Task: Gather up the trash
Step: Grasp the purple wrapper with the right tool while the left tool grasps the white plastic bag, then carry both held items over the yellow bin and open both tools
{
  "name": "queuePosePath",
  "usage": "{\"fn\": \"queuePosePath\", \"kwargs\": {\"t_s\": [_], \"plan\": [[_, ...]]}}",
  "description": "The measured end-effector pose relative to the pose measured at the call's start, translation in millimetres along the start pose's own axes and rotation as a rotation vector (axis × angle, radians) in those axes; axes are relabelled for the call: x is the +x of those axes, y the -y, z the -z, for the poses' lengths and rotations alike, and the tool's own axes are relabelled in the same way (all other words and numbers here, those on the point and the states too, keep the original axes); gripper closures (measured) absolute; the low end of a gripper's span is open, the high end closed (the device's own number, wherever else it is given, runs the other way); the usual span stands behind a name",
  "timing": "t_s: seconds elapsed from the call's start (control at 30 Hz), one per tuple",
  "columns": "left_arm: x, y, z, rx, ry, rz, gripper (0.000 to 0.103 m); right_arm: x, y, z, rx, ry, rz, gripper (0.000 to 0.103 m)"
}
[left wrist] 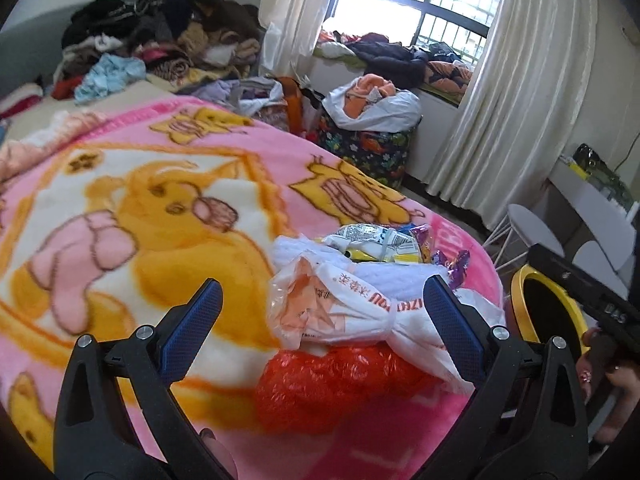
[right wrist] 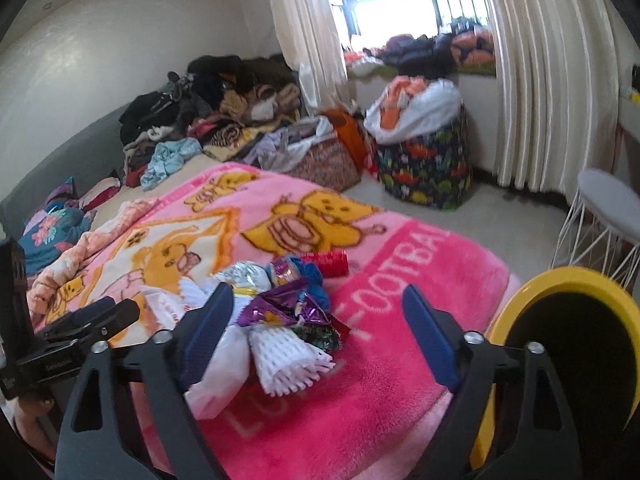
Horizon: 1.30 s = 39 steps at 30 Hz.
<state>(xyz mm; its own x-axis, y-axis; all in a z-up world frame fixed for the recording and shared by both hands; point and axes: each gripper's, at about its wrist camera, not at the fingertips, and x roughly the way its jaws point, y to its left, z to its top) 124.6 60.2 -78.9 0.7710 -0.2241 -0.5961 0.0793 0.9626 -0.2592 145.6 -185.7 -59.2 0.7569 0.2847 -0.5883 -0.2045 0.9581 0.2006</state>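
Observation:
A heap of trash lies on the pink cartoon blanket (left wrist: 160, 208) near the bed's corner. My left gripper (left wrist: 324, 316) stands open over a white printed plastic bag (left wrist: 360, 300) and a crumpled red plastic bag (left wrist: 340, 384); the right pad is close beside the white bag. Beyond them lie a snack wrapper (left wrist: 372, 240) and purple foil (left wrist: 456, 264). My right gripper (right wrist: 320, 326) is open above purple foil wrappers (right wrist: 280, 312) and a white foam net sleeve (right wrist: 288, 356), with nothing gripped. A red roll (right wrist: 328, 260) lies farther back. A yellow-rimmed bin (right wrist: 560, 280) stands beside the bed.
Piled clothes (left wrist: 160, 32) cover the bed's far end. On the floor stand a dinosaur-print bag (right wrist: 428, 164) topped by a white sack, and a woven basket (right wrist: 324, 164). A white wire-legged stool (right wrist: 608, 204) is beyond the bin, under pale curtains (left wrist: 520, 100).

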Motion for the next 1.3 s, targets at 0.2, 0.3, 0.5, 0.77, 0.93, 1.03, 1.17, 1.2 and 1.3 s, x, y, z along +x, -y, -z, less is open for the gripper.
{"fn": "queuePosePath", "kwargs": {"t_s": [0.2,0.3,0.5,0.77,0.93,1.03,1.17,1.2,1.3], "plan": [[17.1,-14.9,-6.2,-0.050,-0.007,0.034,0.012,35.2,9.9,-2.8,0.067,-0.087,-0.040,0.038],[25.0,-19.1,-8.7,-0.071,-0.017,0.065,0.016,50.0,12.9,-6.6,0.093,-0.116,-0.062,0.044],[36.0,-23.0,-8.7,-0.087,-0.050,0.093,0.026,71.1,10.3,-15.3,0.123,-0.161,-0.126,0.052],[44.7,-22.9,-4.4,-0.115,-0.102,0.130,0.056,73.4,9.7,-8.9,0.170,-0.198,-0.222,0.085],[33.2,-13.9,-4.3,-0.076,-0.078,0.122,0.071,47.5,13.2,-4.4,0.202,-0.125,-0.218,0.087],[22.3,-6.7,-6.6,-0.042,-0.048,0.106,0.077,33.8,16.4,-4.8,0.224,-0.084,-0.219,0.088],[4.2,5.3,-13.1,-0.004,0.001,0.098,0.079,11.2,17.7,-9.2,0.218,-0.032,-0.210,0.088],[0.2,8.1,-14.7,0.001,0.012,0.097,0.079,5.2,17.7,-10.7,0.214,-0.021,-0.208,0.089],[-11.3,17.5,-20.1,0.016,0.038,0.103,0.079,-9.2,16.0,-13.9,0.206,0.009,-0.197,0.089]]}}
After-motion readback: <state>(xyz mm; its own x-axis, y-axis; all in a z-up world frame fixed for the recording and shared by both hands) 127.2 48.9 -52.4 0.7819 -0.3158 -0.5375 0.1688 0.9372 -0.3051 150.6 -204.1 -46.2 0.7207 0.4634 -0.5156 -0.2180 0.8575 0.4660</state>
